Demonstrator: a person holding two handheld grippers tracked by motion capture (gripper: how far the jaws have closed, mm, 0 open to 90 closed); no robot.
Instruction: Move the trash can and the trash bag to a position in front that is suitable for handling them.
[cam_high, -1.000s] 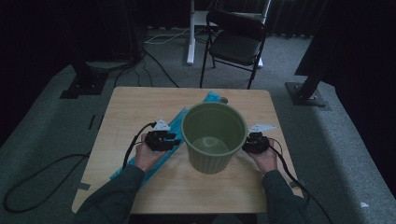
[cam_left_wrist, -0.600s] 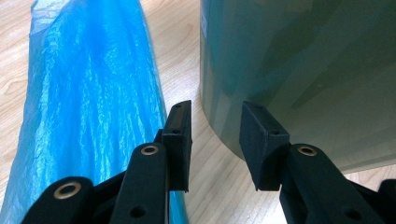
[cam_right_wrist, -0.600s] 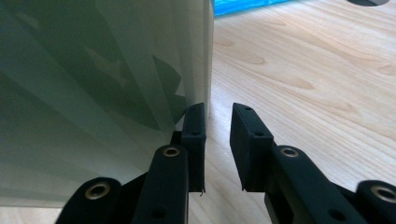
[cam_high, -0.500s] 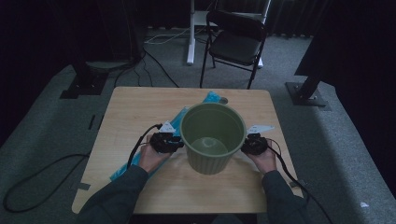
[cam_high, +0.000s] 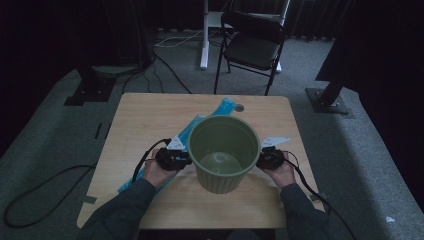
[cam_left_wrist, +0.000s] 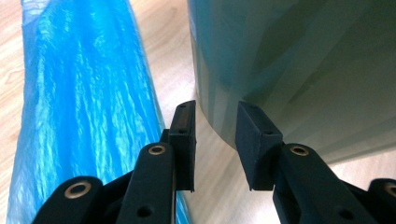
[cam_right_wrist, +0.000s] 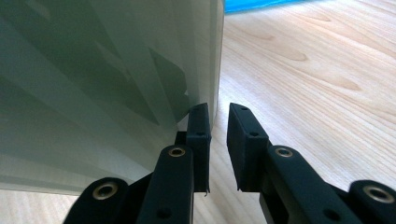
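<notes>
A green plastic bucket (cam_high: 220, 182) stands upright on the wooden table (cam_high: 145, 120), partly on a blue plastic bag (cam_high: 221, 107) that lies diagonally under it. My left gripper (cam_high: 186, 161) is against the bucket's left side. Its jaws (cam_left_wrist: 215, 109) have just been closing and stand open a narrow gap apart with nothing between them. The bucket wall (cam_left_wrist: 299, 60) is just ahead of them and the blue bag (cam_left_wrist: 88, 102) beside them. My right gripper (cam_high: 260, 159) is at the bucket's right side. Its jaws (cam_right_wrist: 218, 109) have also been closing and are open on nothing, next to the bucket wall (cam_right_wrist: 93, 84).
A black folding chair (cam_high: 250, 45) stands on the carpet beyond the table's far edge. Black stand bases (cam_high: 92, 87) sit on the floor at left and right. A cable (cam_high: 45, 185) loops on the floor at the left. Bare wood lies to the right of the bucket.
Both hands have stayed at the bucket's sides, edging only slightly toward the near edge. The bucket and the blue bag lie as before.
</notes>
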